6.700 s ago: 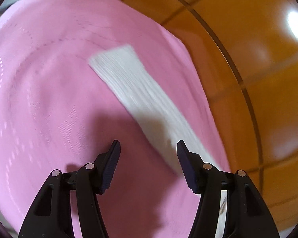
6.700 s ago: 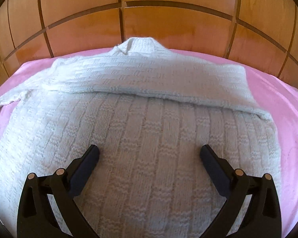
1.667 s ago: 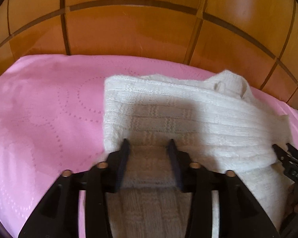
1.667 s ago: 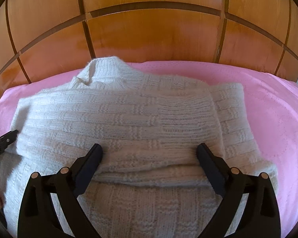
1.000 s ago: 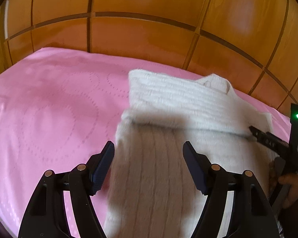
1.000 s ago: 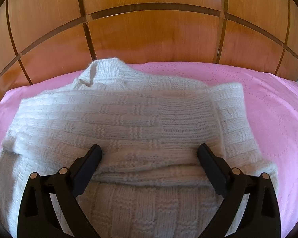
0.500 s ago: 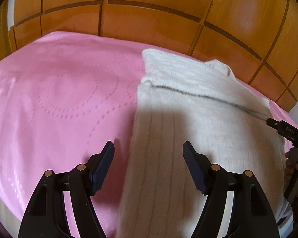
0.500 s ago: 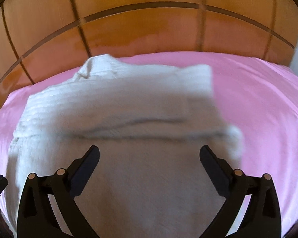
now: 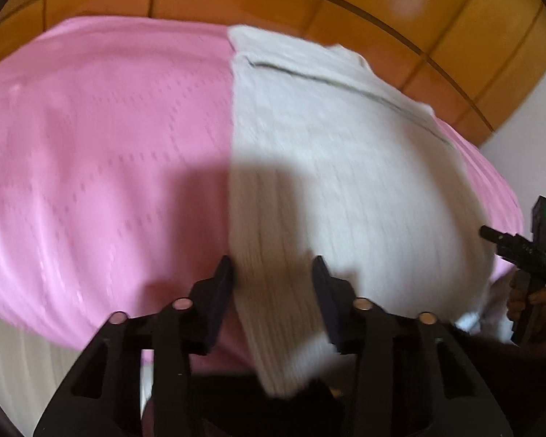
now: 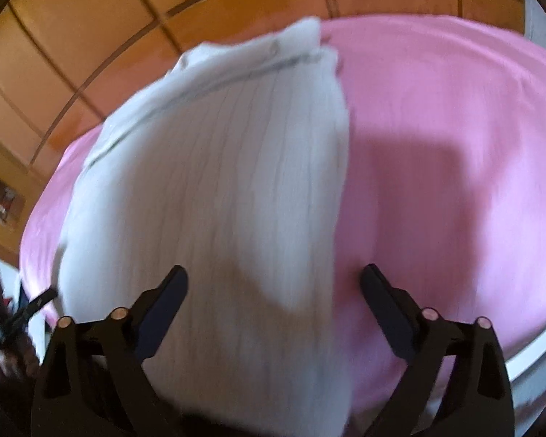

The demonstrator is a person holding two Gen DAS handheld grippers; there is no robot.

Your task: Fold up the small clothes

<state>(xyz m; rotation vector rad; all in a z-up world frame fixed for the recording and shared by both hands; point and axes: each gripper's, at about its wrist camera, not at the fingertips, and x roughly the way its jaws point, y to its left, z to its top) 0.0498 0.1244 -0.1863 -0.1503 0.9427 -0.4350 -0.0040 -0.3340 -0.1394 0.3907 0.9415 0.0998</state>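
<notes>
A white knitted sweater (image 9: 345, 182) lies flat on a pink bedsheet (image 9: 91, 145), its sleeves folded across the top near the collar. My left gripper (image 9: 272, 276) sits low at the near left hem corner. Its jaws are closing, with a gap still showing and the sweater's left edge between them. In the right wrist view the sweater (image 10: 218, 182) fills the middle. My right gripper (image 10: 275, 276) stands wide at the near right hem. Its jaws are closing slightly, and the sweater's right edge lies between them, clear of both pads.
Orange wooden panelling (image 9: 236, 0) rises behind the bed. The bed's pale near edge (image 10: 527, 364) runs just below the grippers. A hand holding the right gripper's black frame (image 9: 517, 247) shows at the right. A shelf with small items (image 10: 0, 196) stands at the left.
Both grippers have drawn back from the folded sleeves to the sweater's near hem and tilted further down. The left jaws have narrowed around the hem's left edge.
</notes>
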